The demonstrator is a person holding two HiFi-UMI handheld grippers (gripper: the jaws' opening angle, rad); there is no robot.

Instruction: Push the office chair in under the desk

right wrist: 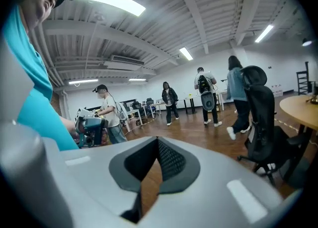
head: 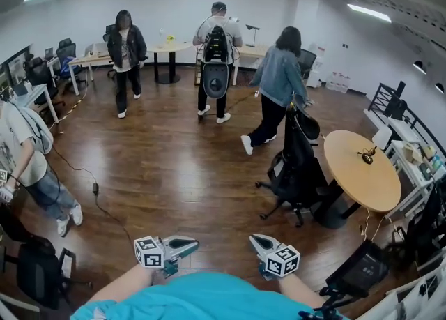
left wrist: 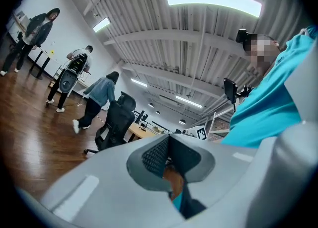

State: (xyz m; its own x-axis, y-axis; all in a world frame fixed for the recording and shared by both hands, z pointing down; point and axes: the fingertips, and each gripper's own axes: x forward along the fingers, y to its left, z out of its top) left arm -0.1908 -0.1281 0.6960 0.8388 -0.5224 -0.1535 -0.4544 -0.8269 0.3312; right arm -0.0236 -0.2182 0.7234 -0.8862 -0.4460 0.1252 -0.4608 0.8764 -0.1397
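While the left gripper (head: 189, 245) and right gripper (head: 256, 241) are being held closed and empty, the office chair (head: 298, 162) is being seen ahead to their right, well apart, backrest standing upright and seat pointing toward the round desk (head: 359, 172) beside it.

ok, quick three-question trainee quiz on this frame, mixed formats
1. True or false: the left gripper is holding the black high-backed office chair.
2. The chair stands right beside: A) a round light-wood table; B) a red sofa; C) a glass cabinet.
3. Fill in: the jaws of the right gripper are ___, with nothing between them.

Key: 1 false; 2 A; 3 shut.
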